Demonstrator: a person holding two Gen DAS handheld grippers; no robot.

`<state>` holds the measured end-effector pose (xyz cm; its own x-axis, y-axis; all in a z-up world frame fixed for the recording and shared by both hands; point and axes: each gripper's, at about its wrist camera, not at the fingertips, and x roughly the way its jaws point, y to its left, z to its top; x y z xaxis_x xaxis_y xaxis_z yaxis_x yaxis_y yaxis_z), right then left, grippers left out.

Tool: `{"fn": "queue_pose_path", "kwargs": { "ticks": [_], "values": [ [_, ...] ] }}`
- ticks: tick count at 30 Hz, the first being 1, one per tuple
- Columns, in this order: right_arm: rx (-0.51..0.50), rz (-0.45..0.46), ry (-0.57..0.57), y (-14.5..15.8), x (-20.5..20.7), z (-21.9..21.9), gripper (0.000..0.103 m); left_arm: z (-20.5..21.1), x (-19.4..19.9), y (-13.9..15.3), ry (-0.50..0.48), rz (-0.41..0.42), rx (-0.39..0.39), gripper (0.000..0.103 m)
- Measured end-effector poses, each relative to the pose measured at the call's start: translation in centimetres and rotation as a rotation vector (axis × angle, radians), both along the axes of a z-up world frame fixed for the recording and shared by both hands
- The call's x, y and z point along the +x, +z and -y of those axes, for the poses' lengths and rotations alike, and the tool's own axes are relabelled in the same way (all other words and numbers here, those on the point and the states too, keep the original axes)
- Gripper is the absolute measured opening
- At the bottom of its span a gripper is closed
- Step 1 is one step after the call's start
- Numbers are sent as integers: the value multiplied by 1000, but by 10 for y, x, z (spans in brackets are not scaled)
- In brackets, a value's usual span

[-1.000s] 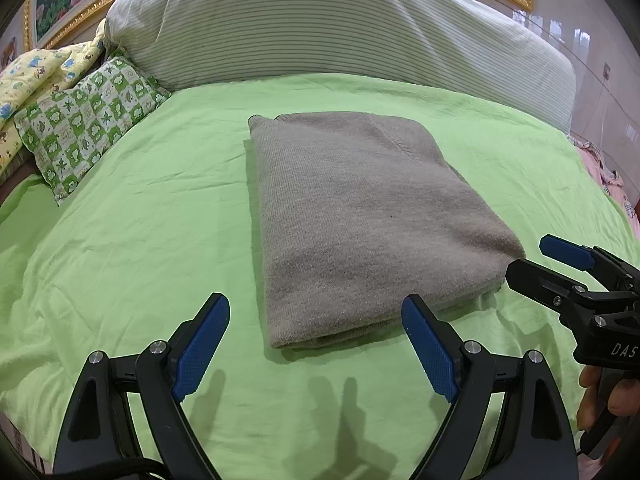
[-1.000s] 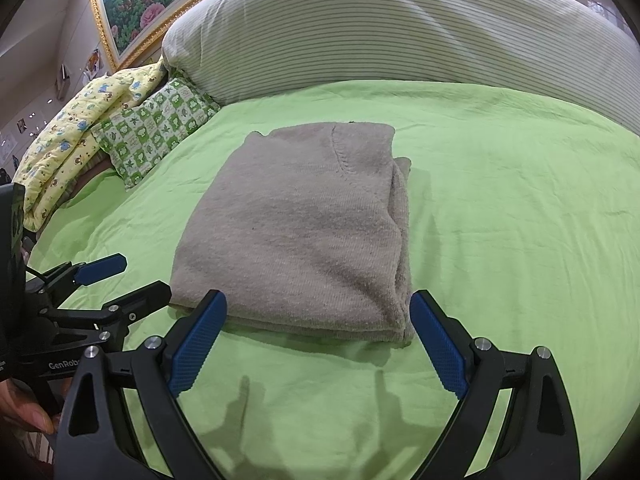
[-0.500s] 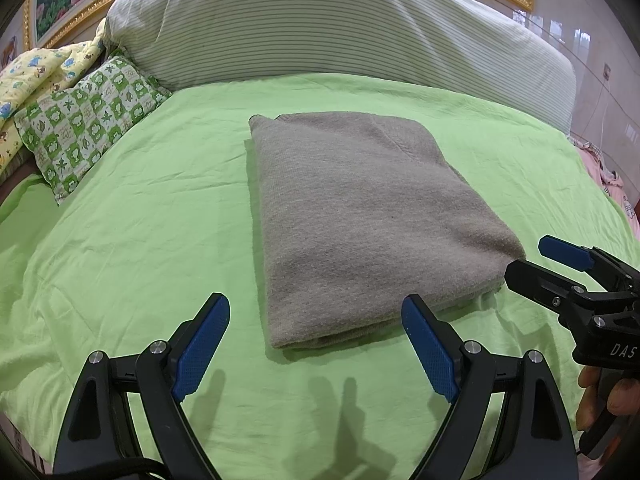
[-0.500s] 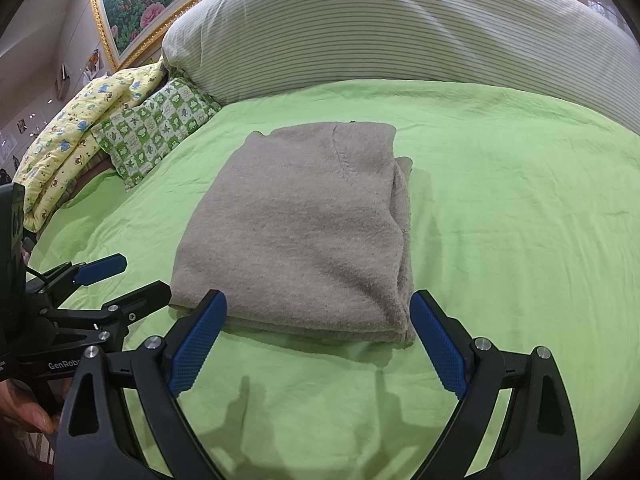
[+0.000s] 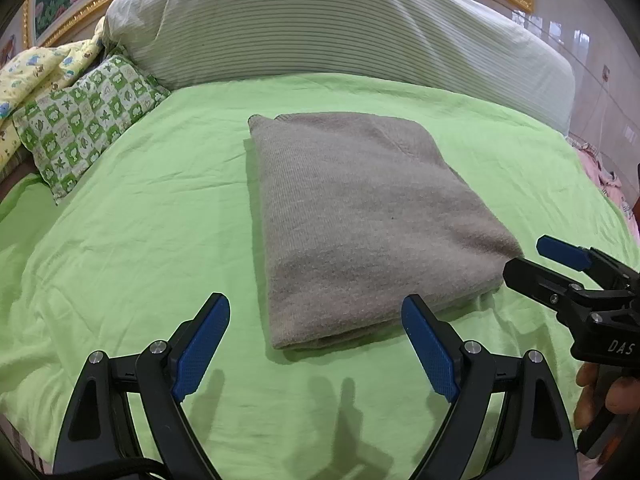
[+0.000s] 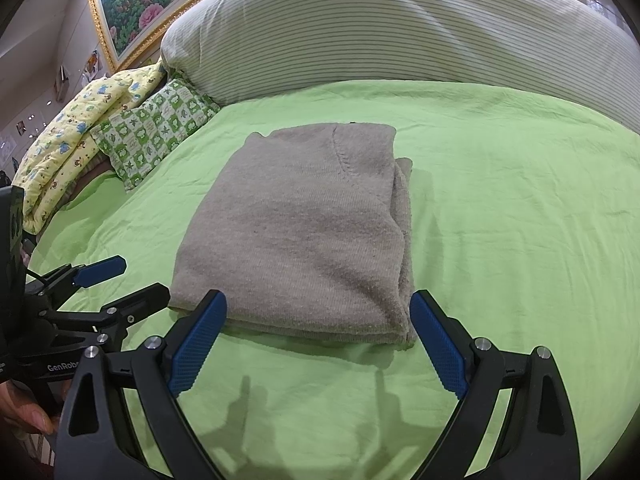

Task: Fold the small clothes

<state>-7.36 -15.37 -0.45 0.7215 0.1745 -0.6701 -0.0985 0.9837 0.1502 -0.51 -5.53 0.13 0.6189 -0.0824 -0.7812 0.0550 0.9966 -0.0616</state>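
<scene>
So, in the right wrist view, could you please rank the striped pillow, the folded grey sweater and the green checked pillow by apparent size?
1. striped pillow, largest.
2. folded grey sweater.
3. green checked pillow, smallest, though it lies farther off and is partly tucked under the striped one.

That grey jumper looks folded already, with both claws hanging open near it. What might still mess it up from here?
Two things, as guesses:

1. The folded grey knitted sweater shows loose stacked layers along its right edge. If the open right gripper brushes that edge, the layers may slide apart.

2. The open left gripper hovers close to the sweater's near edge. A forward nudge might wrinkle the soft green bedsheet and skew the fold.
</scene>
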Motion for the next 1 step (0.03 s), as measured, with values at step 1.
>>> {"fn": "queue_pose_path", "kwargs": {
  "ticks": [1],
  "values": [
    [2,-1,-2,0,0,0,93,-1,0,1,4,0,-2,89]
  ]
}}
